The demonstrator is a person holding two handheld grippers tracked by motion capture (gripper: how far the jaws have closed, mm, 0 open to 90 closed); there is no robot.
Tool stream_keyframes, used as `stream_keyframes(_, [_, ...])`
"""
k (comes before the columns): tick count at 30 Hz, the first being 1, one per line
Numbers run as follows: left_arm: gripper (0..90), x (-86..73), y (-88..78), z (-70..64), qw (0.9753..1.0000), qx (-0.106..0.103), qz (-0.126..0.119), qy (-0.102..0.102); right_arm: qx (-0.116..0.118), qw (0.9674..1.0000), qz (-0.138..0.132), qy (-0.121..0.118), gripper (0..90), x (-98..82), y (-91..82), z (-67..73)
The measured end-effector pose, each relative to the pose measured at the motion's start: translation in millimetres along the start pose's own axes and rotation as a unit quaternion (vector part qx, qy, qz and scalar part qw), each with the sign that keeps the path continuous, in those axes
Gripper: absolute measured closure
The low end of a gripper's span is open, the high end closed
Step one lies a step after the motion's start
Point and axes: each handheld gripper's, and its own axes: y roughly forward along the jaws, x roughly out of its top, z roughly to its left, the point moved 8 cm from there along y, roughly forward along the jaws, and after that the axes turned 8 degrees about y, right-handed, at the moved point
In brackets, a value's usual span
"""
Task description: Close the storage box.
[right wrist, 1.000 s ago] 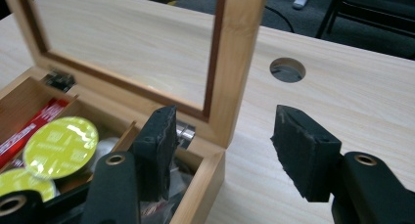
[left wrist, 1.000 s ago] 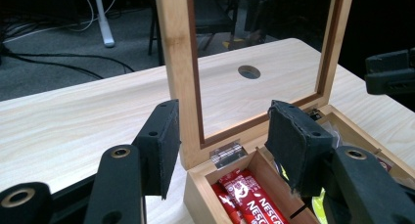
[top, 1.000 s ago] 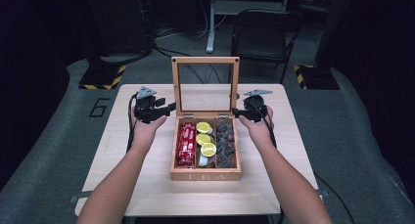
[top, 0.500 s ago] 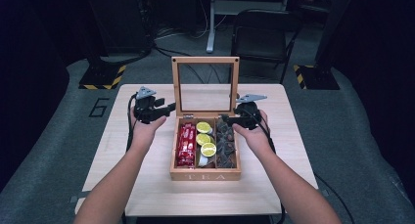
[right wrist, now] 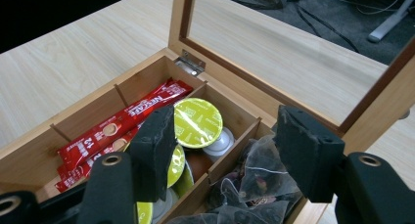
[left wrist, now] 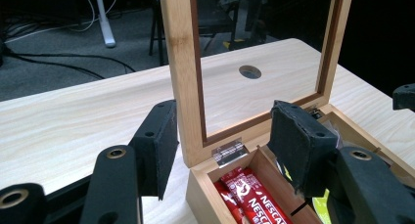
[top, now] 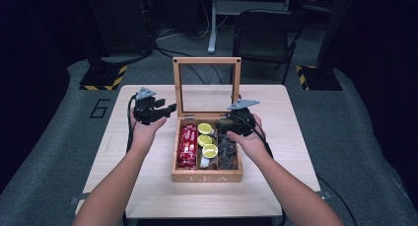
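Left hand-held gripper (top: 170,108) sits at the left post of the upright lid (top: 207,61); jaws straddle that post near the hinge (left wrist: 230,151), gaps visible on both sides, so released, not clamping, and they've just opened a bit further. Risk there: one pad (left wrist: 159,141) is close to the frame, so any sideways drift knocks the glass-paned lid forward and it drops onto the other gripper. The wooden tea box (top: 207,177) sits mid-desk (top: 123,186), lid standing vertical. Left compartment holds red coffee sticks (top: 187,144), middle holds green-lidded capsules (top: 204,129), right holds dark tea bags (top: 227,152). Right hand-held gripper (top: 220,127) is over the box interior, jaws apart and nothing between them, roughly above the divider between capsules and tea bags. Looks like it's lining up a pick from the back of the box. Failure modes: coming down on the divider (right wrist: 235,145) means one jaw lands on wood and shoves the whole box; the capsule (right wrist: 198,122) has a slick foil top and leans on its neighbours, so an off-centre pinch likely tips it or squirts it out; tea bags (right wrist: 257,175) are loose, crinkly and piled, easy to snag two at once or hook a string. The lid frame is just behind the right gripper too, so lifting out backward could clip it.
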Motion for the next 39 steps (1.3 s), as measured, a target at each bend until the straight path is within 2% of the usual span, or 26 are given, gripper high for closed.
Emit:
stream_keyframes(9, [43.9,1.4,0.2,-1.3,1.0000,-0.002,0.000,0.006,0.010,0.9999,0.001,-0.013,39.3,-2.3,-0.6,8.8])
stream_keyframes(14, [43.8,1.0,0.1,-1.7,1.0000,-0.004,0.002,0.006,0.015,0.9998,0.003,-0.014,39.2,-4.8,0.9,13.7])
stream_keyframes(18, [43.9,1.2,0.1,-2.3,1.0000,-0.003,0.001,0.003,0.022,0.9995,0.004,-0.023,38.8,-7.4,2.8,17.2])
stream_keyframes(22, [43.9,0.9,0.4,-3.3,1.0000,-0.005,0.002,0.004,0.020,0.9994,0.002,-0.026,37.8,-10.1,3.6,18.8])
stream_keyframes(23, [43.8,0.8,0.5,-3.2,1.0000,-0.005,0.003,0.007,0.020,0.9996,0.003,-0.021,37.7,-11.7,3.8,20.1])
stream_keyframes(24, [43.8,0.8,0.8,-3.5,1.0000,-0.005,0.002,0.005,0.023,0.9993,0.005,-0.027,37.6,-13.1,4.0,20.3])
stream_keyframes(27, [43.8,0.7,1.5,-4.1,1.0000,-0.005,0.000,0.004,0.026,0.9993,0.009,-0.024,36.8,-18.7,4.1,24.2])
stream_keyframes(28, [43.8,0.6,1.5,-4.2,1.0000,-0.006,0.000,0.005,0.027,0.9990,0.010,-0.033,36.6,-19.9,4.0,24.8])
stream_keyframes(34, [43.6,-0.6,1.2,-3.1,1.0000,-0.005,0.001,0.004,0.034,0.9980,0.020,-0.049,34.7,-30.0,2.8,33.9])
stream_keyframes(39, [43.5,-1.5,1.2,-3.5,1.0000,-0.006,0.001,0.001,0.039,0.9974,0.029,-0.052,33.0,-40.7,4.6,40.7])
